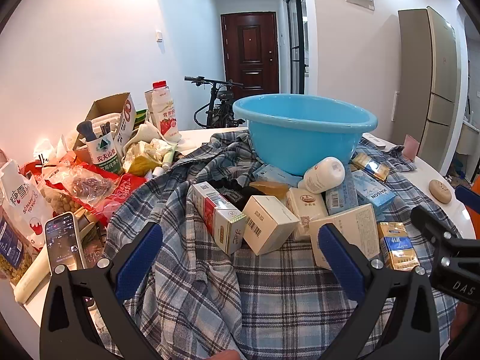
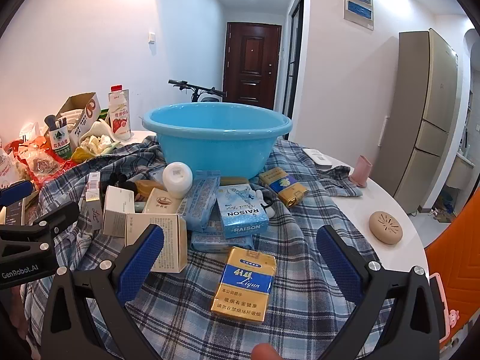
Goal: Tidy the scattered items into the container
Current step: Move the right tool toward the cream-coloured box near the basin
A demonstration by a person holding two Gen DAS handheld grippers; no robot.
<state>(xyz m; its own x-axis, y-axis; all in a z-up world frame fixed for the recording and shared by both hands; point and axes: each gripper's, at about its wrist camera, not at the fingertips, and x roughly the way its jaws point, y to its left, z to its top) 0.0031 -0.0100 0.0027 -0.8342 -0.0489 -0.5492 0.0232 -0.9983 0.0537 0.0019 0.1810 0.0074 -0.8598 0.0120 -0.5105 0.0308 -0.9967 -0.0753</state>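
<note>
A blue plastic basin [image 1: 304,129] [image 2: 216,138] stands on a plaid shirt [image 1: 225,285] [image 2: 300,270] spread over the white table. In front of it lie several scattered items: cream boxes [image 1: 270,225] [image 2: 156,240], a red-and-white carton [image 1: 219,219], a white bottle [image 1: 324,174] [image 2: 177,178], light blue packs [image 1: 372,192] [image 2: 241,210] and gold-and-blue packs [image 1: 397,249] [image 2: 244,285]. My left gripper [image 1: 240,255] is open above the shirt, short of the boxes. My right gripper [image 2: 240,258] is open, with the nearest gold pack lying between its fingers, untouched.
At the left a clutter of snack bags [image 1: 78,186], an open cardboard box [image 1: 111,120], a milk carton [image 1: 162,114] and a phone [image 1: 63,243]. A tan soap-shaped object [image 2: 385,227] and a pink cup [image 2: 361,170] stand on the table's right. An orange chair [image 2: 456,270] is beside the table.
</note>
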